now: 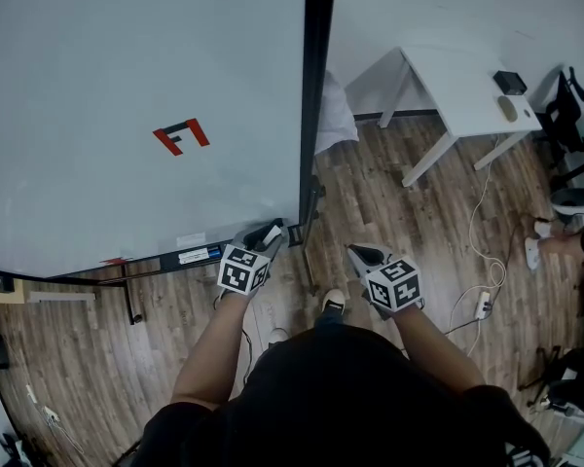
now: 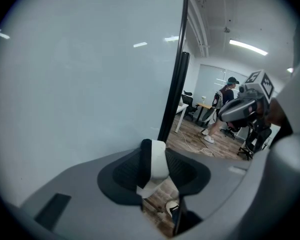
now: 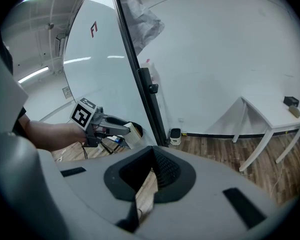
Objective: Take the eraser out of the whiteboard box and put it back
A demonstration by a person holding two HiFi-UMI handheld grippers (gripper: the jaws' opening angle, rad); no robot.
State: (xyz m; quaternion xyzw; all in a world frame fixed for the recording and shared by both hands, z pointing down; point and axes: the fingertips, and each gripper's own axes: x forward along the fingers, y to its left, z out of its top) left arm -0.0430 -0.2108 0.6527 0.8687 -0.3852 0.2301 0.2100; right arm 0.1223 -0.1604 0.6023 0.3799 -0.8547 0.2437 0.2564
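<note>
Eraser [image 2: 155,165] stands pinched in the left gripper [image 2: 155,148], its long axis along the jaws. In the head view the small black box [image 1: 295,233] lies just beside at three o'clock. The right gripper [image 3: 152,151], farther off, has its jaws pressed together and empty.
</note>
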